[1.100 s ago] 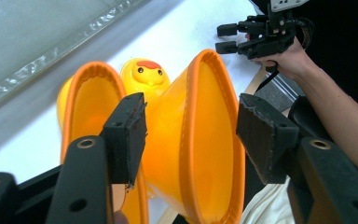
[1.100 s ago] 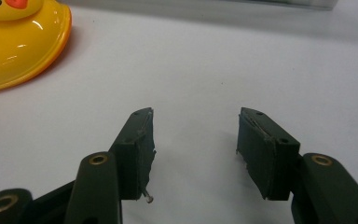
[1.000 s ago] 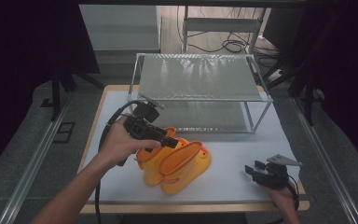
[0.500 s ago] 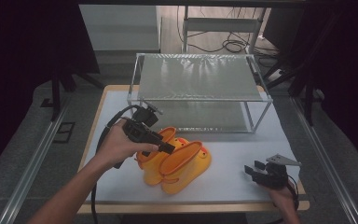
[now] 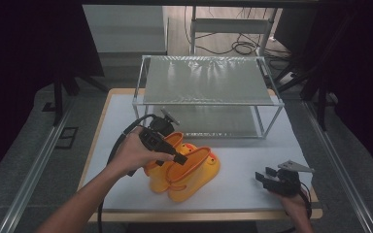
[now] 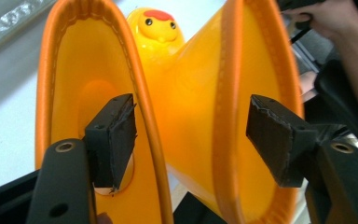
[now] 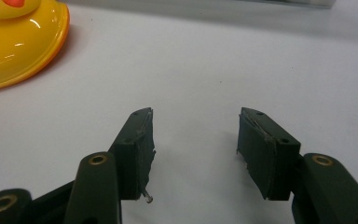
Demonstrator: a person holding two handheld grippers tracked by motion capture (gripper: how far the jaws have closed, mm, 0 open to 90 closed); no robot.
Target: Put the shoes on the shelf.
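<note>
The two yellow duck boots [image 5: 187, 170] lie side by side at the middle of the white table [image 5: 238, 194]. My left gripper [image 6: 191, 135] has just been opening, one jaw inside each boot. My right gripper [image 7: 196, 149] rests open, empty, well apart.

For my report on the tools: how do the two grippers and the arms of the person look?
Both the left gripper and right gripper are black, with two flat jaws whose dark pads look frayed. A black cable trails from the left; a grey three-cornered plate tops the right. The forearms are bare, without sleeves.
</note>
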